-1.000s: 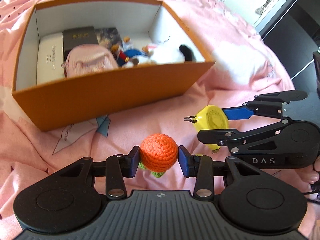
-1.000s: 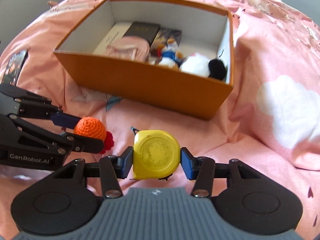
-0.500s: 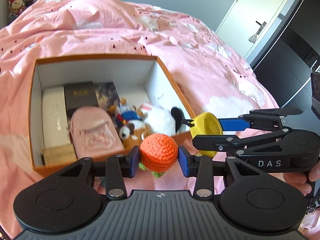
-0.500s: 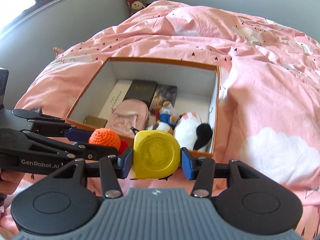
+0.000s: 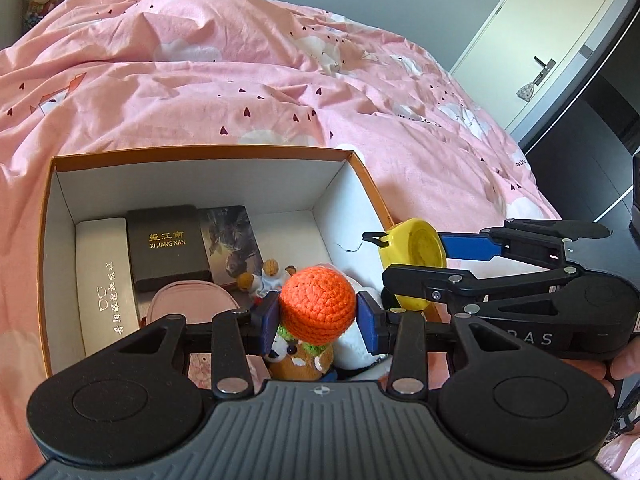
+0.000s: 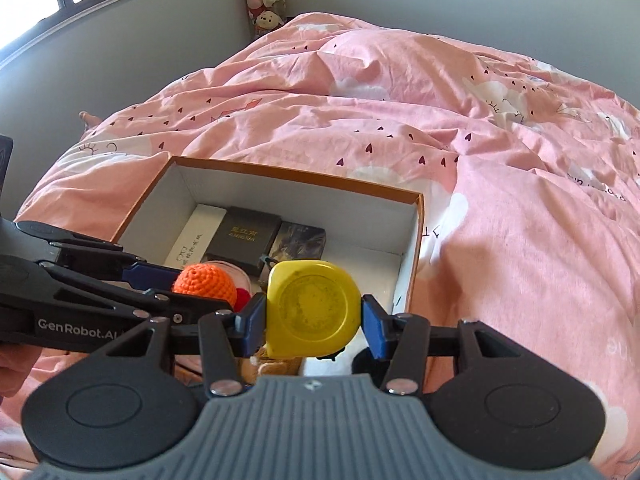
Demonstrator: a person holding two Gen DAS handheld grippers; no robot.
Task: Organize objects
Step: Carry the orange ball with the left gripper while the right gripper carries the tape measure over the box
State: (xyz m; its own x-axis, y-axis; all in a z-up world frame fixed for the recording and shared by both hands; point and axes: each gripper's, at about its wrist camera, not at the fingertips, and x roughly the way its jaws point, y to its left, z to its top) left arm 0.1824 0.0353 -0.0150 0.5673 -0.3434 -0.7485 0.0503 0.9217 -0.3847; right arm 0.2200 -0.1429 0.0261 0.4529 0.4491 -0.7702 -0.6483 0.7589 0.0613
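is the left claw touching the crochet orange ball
Touching: the left wrist view shows both blue pads of the left claw pressed against the orange crochet ball.

Both wrist views look down, close, into the orange box (image 5: 208,153) (each seeing the other).

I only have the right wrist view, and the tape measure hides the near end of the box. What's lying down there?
Observer: A brown plush toy and a white plush lie there, right under the left tool.
Operator: Anything to the left of them?
Observer: A pink pouch, beside the white case.
Operator: Is the thing in the left tool orange all over?
Observer: No, the crochet ball has a green trim underneath.
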